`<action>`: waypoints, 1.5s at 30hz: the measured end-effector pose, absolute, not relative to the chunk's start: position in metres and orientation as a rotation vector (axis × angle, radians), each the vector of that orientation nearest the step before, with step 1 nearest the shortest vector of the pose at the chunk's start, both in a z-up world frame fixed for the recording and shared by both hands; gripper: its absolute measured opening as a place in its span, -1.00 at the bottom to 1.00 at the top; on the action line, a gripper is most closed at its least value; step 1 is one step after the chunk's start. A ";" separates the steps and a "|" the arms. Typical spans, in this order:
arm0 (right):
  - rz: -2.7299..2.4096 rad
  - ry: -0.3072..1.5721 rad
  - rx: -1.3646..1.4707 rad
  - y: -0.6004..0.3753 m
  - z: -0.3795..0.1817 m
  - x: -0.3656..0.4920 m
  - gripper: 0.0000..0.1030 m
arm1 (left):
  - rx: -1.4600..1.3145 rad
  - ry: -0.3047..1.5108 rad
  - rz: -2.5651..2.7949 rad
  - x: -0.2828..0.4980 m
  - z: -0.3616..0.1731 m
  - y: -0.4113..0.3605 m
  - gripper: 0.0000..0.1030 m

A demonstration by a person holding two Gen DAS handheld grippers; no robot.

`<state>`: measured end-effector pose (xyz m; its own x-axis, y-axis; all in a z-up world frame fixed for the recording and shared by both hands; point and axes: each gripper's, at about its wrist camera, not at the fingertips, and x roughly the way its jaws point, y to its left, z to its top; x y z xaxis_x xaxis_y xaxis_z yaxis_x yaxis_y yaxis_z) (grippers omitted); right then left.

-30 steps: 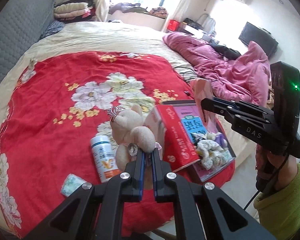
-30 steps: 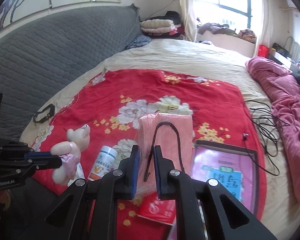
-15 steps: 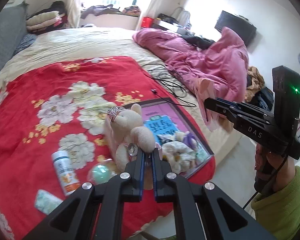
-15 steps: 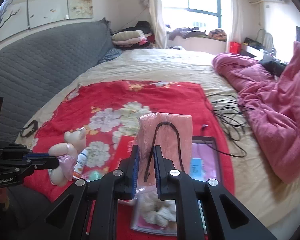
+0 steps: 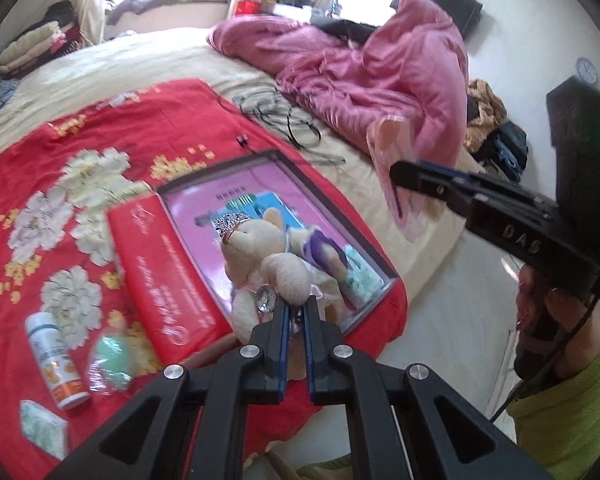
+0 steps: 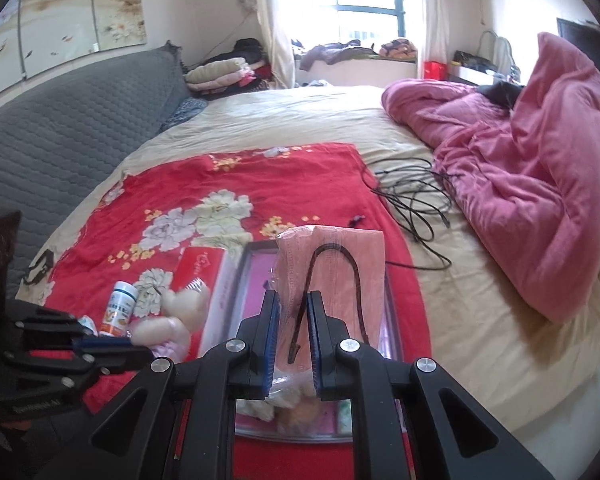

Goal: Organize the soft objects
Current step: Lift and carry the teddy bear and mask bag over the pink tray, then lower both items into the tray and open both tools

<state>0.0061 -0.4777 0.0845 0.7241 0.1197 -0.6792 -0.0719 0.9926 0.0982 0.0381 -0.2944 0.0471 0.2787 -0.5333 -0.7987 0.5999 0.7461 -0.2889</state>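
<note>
Your left gripper [image 5: 296,310] grips the teddy bear [image 5: 260,256] above the open box [image 5: 374,254] near the bed's edge. Your right gripper [image 6: 293,328], marked "DAS", clamps the pink mask pack [image 6: 336,264] over it.

A cream teddy bear [image 5: 260,256] with a tiara hangs upright above the pink-lined box [image 5: 260,184]; a packaged salmon-pink mask [image 6: 336,272] stands upright above it too.

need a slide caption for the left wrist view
Left gripper holds a plush bear over the pink-lined tray.
</note>
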 end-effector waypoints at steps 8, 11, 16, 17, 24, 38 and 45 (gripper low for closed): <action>0.090 0.802 0.100 -0.499 0.058 0.004 -0.72 | 0.139 1.098 -0.786 0.033 0.012 -0.328 -0.87; 0.078 0.830 0.118 -0.506 0.044 0.006 -0.72 | 0.172 1.116 -0.797 0.031 -0.002 -0.339 -0.87; 0.070 0.880 0.154 -0.514 0.022 0.016 -0.72 | 0.203 1.159 -0.801 0.034 -0.025 -0.352 -0.87; 0.068 0.892 0.154 -0.515 0.017 0.019 -0.72 | 0.205 1.167 -0.800 0.035 -0.028 -0.353 -0.87; 0.074 0.956 0.174 -0.519 -0.009 0.037 -0.72 | 0.209 1.191 -0.802 0.045 -0.042 -0.365 -0.87; 0.095 1.047 0.175 -0.519 -0.049 0.087 -0.67 | 0.181 1.238 -0.813 0.053 -0.066 -0.363 -0.87; 0.080 1.049 0.182 -0.515 -0.056 0.095 -0.55 | 0.155 1.237 -0.830 0.054 -0.067 -0.360 -0.87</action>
<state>0.0945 -0.5154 -0.0559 0.4975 0.1519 -0.8541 0.0214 0.9821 0.1872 0.0544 -0.3600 -0.0672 0.0831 -0.4733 -0.8770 0.6318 0.7056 -0.3209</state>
